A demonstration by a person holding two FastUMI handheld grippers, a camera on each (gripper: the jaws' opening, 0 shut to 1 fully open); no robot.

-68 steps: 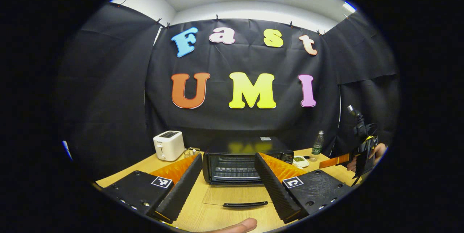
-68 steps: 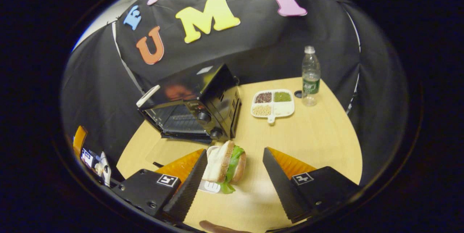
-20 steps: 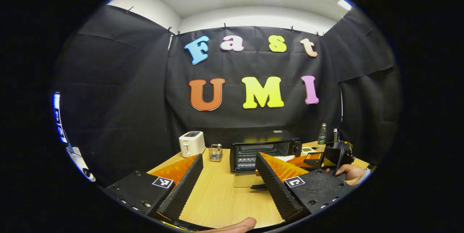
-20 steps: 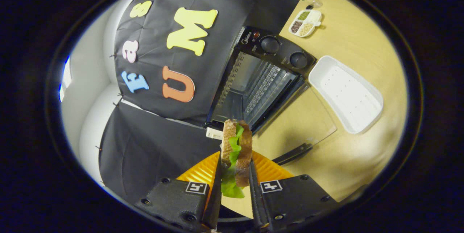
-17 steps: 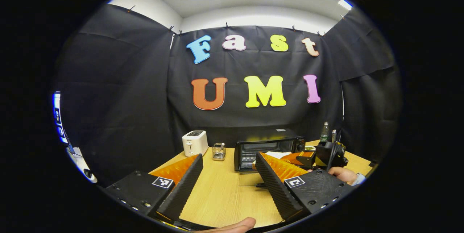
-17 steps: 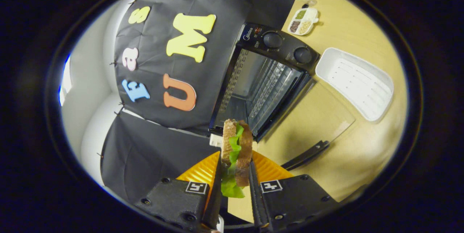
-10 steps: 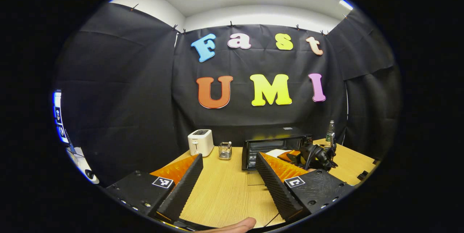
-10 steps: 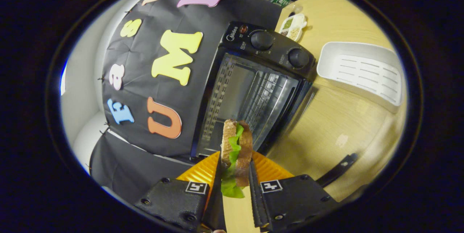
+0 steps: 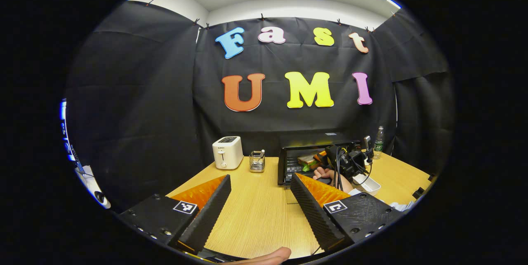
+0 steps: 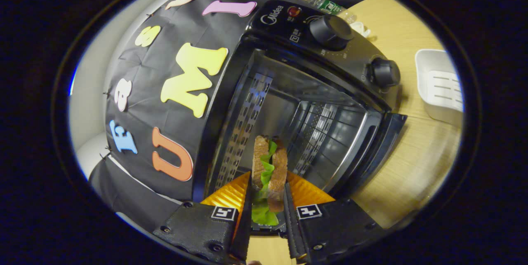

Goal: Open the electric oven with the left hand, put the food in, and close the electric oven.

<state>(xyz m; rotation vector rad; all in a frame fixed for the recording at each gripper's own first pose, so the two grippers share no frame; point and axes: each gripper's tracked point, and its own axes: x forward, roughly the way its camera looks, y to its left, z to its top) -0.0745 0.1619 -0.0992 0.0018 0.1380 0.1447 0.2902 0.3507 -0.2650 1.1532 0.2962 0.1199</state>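
Note:
The black electric oven point(image 10: 350, 57) has its door down and its wire rack point(image 10: 326, 133) showing. My right gripper point(image 10: 267, 184) is shut on a sandwich point(image 10: 269, 162) of brown bread and lettuce, held on edge right at the oven's mouth. In the left gripper view the oven point(image 9: 303, 149) sits far across the table, with the sandwich point(image 9: 307, 160) in its opening and the right gripper point(image 9: 319, 158) held there by a hand point(image 9: 324, 173). My left gripper point(image 9: 260, 176) is open and holds nothing, well back from the oven over the wooden table point(image 9: 255, 211).
A white tray point(image 10: 439, 83) lies to the oven's right, also seen as the white tray point(image 9: 367, 182). A water bottle point(image 9: 379, 137) stands behind it. A white toaster point(image 9: 227, 152) and a small wire holder point(image 9: 257, 161) stand left of the oven.
The right gripper closed on the sandwich, lifted it off the white tray, and carried it to the oven's mouth. The left gripper drew back from the oven.

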